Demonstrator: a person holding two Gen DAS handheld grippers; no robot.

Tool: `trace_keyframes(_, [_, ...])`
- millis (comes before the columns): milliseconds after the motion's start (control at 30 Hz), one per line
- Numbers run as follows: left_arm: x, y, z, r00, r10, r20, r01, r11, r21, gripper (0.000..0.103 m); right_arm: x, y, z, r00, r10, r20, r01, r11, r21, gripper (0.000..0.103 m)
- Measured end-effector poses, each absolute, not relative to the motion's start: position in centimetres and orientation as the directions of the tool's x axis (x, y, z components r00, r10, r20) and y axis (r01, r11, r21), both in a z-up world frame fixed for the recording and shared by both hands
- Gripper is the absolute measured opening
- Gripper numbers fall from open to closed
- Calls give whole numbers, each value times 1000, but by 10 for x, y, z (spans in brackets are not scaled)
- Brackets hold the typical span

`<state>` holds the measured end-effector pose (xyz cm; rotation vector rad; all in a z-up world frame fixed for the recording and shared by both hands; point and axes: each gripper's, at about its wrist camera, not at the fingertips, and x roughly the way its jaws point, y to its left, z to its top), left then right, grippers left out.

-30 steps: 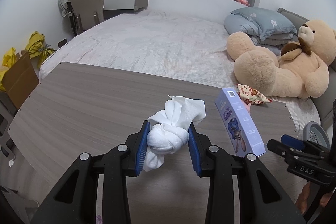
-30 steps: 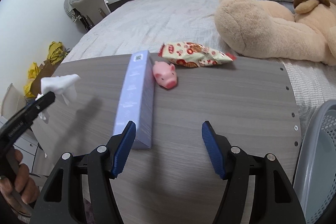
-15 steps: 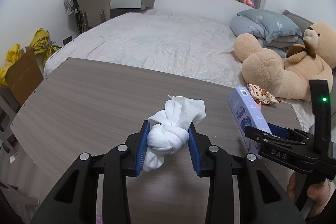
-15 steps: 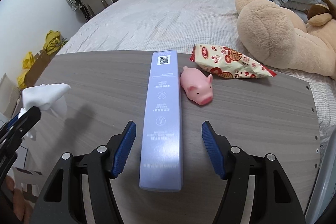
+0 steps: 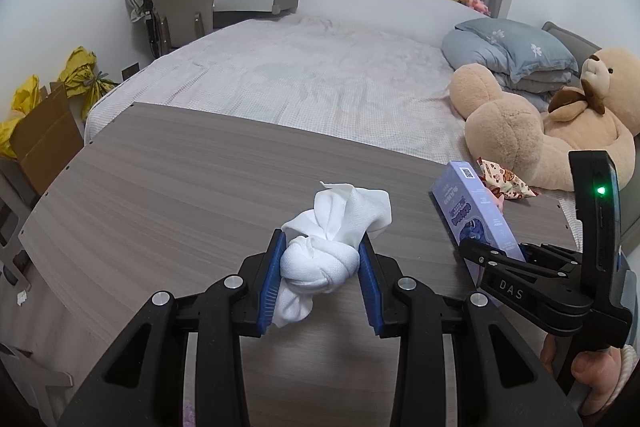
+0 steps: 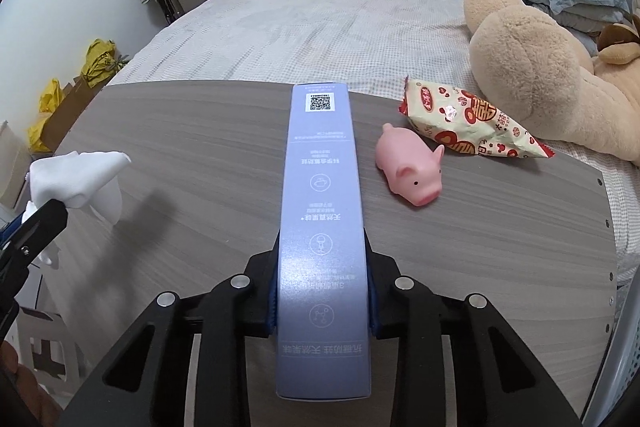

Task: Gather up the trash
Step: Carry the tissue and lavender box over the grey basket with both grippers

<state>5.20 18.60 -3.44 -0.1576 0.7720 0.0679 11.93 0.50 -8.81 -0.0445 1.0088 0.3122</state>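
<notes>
between my right tongs (image 6: 322, 301) the purple box (image 6: 322, 227) runs lengthwise, jaws closing on it; left tongs (image 5: 319, 277) grip tissue (image 5: 328, 245).

My left claw (image 5: 320, 283) is clamped on a knotted white tissue wad (image 5: 328, 251), held above the grey wood counter (image 5: 160, 195). To the right, my right claw (image 5: 496, 259) is closing on a lilac box (image 5: 470, 211) standing on edge. Behind the box lies a patterned snack wrapper (image 5: 506, 183), near a teddy bear (image 5: 552, 131) on the bed (image 5: 312, 83).
</notes>
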Motion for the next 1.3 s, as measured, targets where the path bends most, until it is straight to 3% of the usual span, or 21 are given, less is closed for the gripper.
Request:
trace_keyframes(500, [41,136,-12,736,-63,-674,-8,995,-102,35,53,-65,-31,594,266,-759,-203,963,178,31])
trace_keyframes(1300, [30,-128,-6,594,-364,-717,481,876,-47,35,-50,-306,-35,656,-33,-754,272,942,196,31])
